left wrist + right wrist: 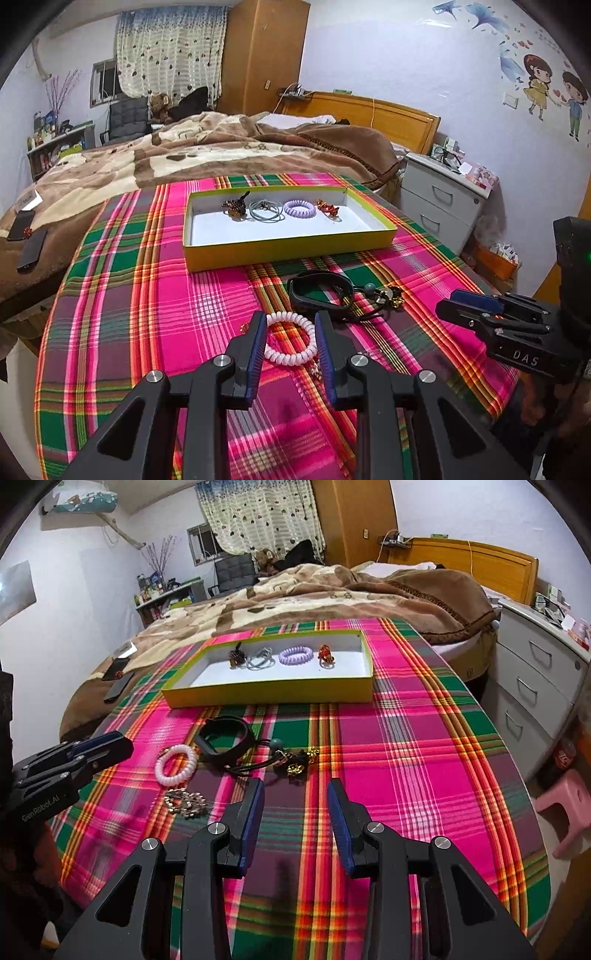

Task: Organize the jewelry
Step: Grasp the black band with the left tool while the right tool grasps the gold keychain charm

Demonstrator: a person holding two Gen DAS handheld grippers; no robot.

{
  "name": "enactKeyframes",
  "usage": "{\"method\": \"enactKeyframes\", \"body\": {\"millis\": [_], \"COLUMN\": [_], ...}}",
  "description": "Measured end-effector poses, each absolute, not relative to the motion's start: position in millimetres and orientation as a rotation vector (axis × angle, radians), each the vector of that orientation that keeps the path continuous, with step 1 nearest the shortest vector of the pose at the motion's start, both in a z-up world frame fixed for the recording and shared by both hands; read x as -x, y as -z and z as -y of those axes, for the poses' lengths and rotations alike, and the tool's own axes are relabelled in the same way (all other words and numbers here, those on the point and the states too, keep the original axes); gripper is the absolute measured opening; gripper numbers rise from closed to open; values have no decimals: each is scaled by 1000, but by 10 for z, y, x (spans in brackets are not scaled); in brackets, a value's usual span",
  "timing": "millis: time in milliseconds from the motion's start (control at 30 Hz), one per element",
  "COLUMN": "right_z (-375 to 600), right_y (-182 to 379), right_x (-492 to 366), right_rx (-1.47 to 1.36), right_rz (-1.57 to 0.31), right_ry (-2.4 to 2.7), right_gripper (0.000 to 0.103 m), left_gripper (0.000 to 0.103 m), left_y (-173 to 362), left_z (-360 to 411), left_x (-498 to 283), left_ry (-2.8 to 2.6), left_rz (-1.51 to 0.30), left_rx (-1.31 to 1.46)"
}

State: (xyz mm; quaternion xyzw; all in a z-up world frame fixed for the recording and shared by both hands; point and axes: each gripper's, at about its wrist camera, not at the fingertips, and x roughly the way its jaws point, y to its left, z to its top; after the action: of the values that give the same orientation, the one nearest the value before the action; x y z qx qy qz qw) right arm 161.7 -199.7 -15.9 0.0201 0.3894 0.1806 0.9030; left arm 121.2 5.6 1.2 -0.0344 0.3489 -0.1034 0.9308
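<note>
The table (147, 280) stands before me, with the bed (221, 147) behind it and the drawer cabinet (439, 206) to its right. The tray (288, 251) lies on the far half of the table. In it, left to right, lie a beaded clip (235, 208), a bundle of thin hair ties (266, 212), a coil tie (300, 208) and a small clip (328, 209). Nearer me, outside the tray, lie another coil hair tie (290, 341), a strap band (319, 291) behind it, and a corded charm piece (384, 295) right of the band. My left gripper (291, 332) flanks the near coil tie; my right gripper (295, 797) is right of it.
</note>
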Motion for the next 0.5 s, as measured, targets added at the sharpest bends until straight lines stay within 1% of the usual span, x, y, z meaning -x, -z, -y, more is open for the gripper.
{"method": "enactKeyframes", "body": {"millis": [500], "right_z": [1867], "right_y": [432], "right_x": [-2042], "right_rx": [-20], "right_rz": [-911], "right_ry": [-358], "right_gripper": [36], "left_gripper": [26], "left_y": [171], "left_z": [149], "left_x": [-1879], "left_ry": [211], "left_rz": [-839], "left_rx": [30]}}
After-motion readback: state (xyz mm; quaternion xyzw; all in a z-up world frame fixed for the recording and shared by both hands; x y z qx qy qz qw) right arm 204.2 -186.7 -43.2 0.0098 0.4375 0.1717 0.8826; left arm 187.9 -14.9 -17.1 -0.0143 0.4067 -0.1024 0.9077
